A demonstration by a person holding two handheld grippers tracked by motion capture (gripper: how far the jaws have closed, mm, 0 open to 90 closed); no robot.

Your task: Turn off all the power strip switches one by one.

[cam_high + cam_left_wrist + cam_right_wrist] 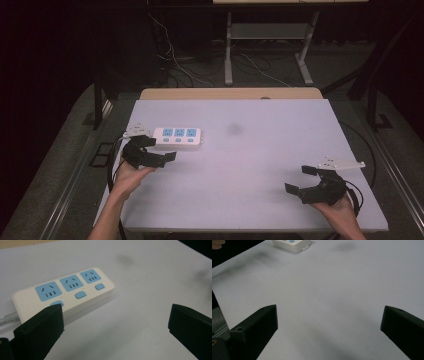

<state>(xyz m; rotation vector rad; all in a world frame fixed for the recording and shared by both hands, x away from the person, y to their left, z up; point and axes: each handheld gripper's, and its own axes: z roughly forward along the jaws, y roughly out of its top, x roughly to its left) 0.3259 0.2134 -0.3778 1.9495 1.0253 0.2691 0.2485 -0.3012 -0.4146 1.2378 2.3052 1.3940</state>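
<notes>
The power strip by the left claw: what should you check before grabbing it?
1. Left gripper open wide: ok.
2. Power strip lying flat, sockets up: ok.
3. Jaws around the strip: not ok, it lies just ahead of them.
4. Right gripper far off, open: ok.
5. Table bare around the strip: ok.
6. Cord free to move: cannot tell.

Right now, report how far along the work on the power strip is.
Nothing looks done: the power strip lies flat on the table, all three sockets empty. In hand: the left gripper is open beside it, not touching. The right gripper is open, far off. Grasping it remains.
</notes>
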